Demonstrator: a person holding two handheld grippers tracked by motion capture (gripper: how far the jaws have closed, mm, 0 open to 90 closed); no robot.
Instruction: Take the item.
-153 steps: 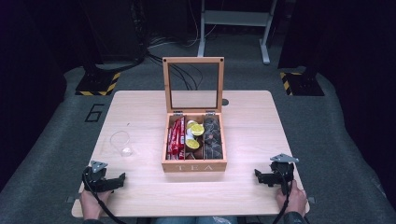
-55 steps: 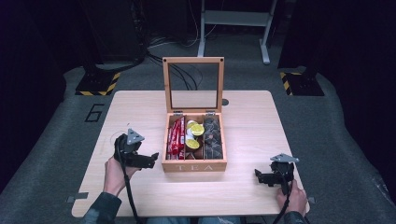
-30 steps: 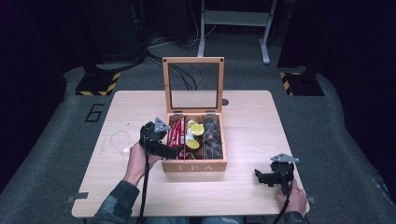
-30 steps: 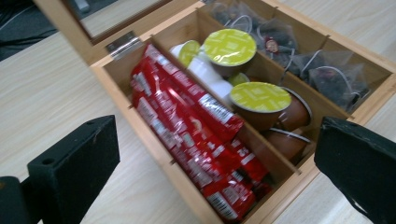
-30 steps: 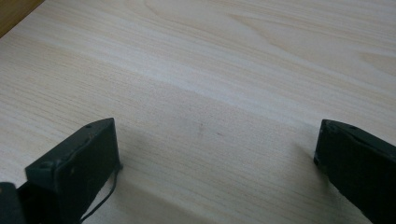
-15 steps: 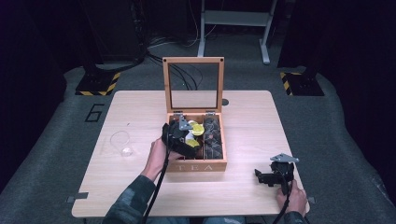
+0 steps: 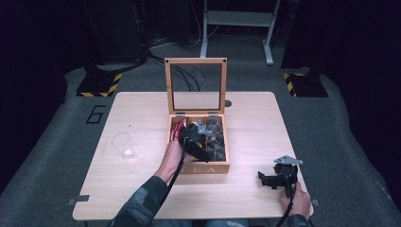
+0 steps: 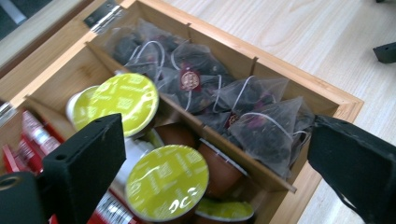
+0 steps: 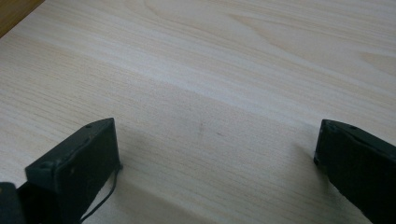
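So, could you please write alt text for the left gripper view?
The left gripper, jaws wide open, hovers over an open wooden tea box. Between the jaws lie green-lidded capsules in the middle compartment and dark pyramid tea bags in the one beyond.

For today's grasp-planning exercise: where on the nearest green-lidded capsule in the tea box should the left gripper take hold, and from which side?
Probably from above, across its round rim. The green-lidded capsule lies lid-up in the tea box middle compartment, hemmed by a divider and neighbours, so side access looks blocked. The left gripper hangs open over it.
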